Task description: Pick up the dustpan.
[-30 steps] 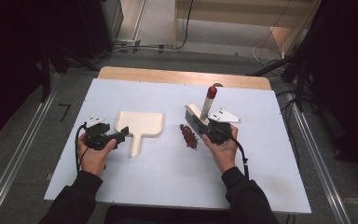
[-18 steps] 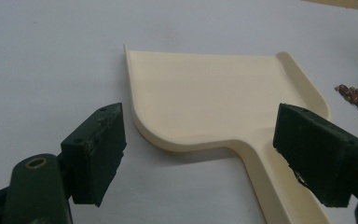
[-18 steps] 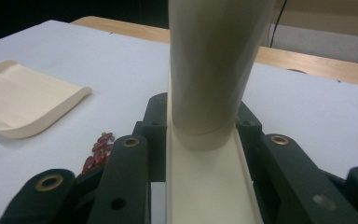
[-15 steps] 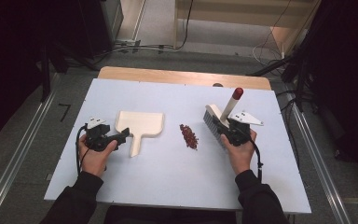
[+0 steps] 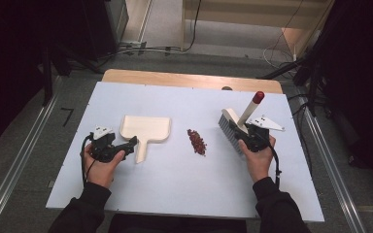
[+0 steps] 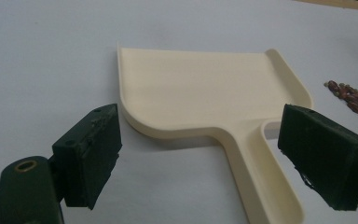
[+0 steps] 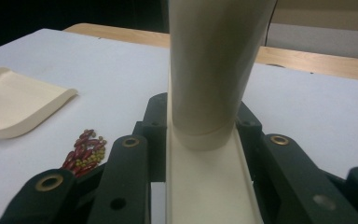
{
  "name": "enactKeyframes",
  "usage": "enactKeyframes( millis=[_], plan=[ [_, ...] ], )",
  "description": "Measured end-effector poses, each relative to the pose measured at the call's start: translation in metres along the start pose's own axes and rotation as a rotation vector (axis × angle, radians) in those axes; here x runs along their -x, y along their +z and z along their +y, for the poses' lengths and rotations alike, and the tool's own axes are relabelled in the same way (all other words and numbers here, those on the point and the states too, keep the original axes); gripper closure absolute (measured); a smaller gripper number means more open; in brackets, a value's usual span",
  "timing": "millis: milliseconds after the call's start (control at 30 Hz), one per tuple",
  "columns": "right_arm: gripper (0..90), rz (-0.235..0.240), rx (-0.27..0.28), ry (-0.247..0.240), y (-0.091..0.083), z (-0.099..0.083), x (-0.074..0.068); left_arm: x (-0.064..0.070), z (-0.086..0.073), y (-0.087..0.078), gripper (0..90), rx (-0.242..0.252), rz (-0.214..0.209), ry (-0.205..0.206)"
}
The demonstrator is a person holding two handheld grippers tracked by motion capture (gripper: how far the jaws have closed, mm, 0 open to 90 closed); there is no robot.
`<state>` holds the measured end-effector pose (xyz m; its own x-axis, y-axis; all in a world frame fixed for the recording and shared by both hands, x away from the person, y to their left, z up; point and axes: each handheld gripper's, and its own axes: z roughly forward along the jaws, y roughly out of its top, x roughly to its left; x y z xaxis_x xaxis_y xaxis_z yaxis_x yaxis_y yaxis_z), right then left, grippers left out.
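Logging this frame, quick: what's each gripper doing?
Left gripper: open, jaws either side of the dustpan handle.
Right gripper: closed on the brush.

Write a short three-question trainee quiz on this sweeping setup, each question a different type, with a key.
1. True or false: the left gripper is shut on the dustpan.
2. What does the right gripper hold? A) the dustpan B) the brush C) nothing
3. Fill in: the pile of red bits lies between the dustpan and the ____.

Key
1. False: its fingers stand open either side of the dustpan's handle.
2. B
3. brush
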<state>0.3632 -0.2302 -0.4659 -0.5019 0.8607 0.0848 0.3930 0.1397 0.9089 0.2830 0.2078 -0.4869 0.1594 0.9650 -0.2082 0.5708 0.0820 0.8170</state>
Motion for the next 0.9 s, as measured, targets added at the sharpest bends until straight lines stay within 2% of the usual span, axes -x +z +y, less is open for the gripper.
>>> enactKeyframes(
  millis=[133, 400, 900],
  plan=[
    [64.1, 0.008, 0.004, -0.007, 0.001, 0.001, 0.0, 0.006, -0.005, -0.004, 14.1, -0.006, 0.012, 0.024],
    [64.1, 0.011, 0.006, -0.001, 0.0, 0.002, 0.001, 0.009, -0.01, -0.011, 14.0, -0.005, 0.028, 0.029],
    [64.1, 0.012, 0.003, -0.006, 0.0, 0.002, 0.0, 0.025, -0.02, -0.004, 13.6, -0.046, 0.031, 0.057]
  ],
)
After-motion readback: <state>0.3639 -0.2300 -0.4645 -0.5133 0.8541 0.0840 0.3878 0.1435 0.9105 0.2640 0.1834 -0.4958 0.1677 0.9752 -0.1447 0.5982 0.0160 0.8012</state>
